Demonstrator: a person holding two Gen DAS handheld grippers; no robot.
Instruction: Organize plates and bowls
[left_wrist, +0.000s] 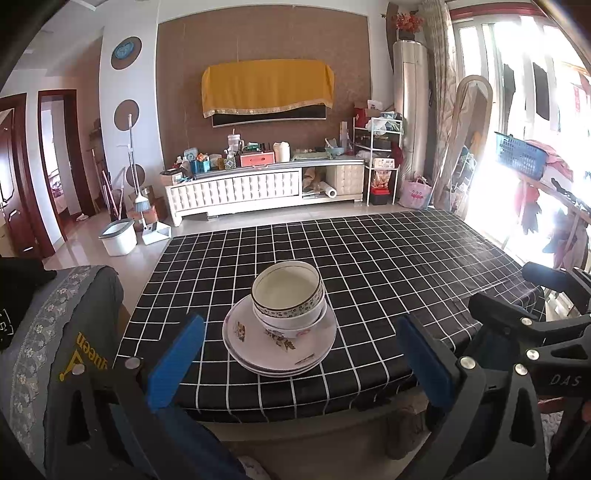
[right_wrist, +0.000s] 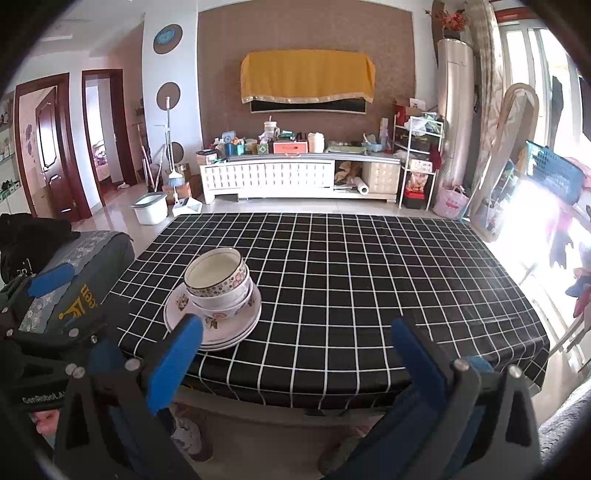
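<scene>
Left gripper (left_wrist: 301, 363) wide open, nothing between blue pads (left_wrist: 175, 363). Just beyond jaws, centred: two nested bowls (left_wrist: 288, 295) atop stacked plates (left_wrist: 275, 349) on black checked tablecloth (left_wrist: 369, 266). Right gripper (left_wrist: 535, 325) beside right jaw.

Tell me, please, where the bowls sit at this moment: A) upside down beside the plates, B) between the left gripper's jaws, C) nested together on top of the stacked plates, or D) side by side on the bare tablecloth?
C: the bowls sit nested and upright on the stacked plates, on the checked tablecloth, clear of both grippers.
</scene>
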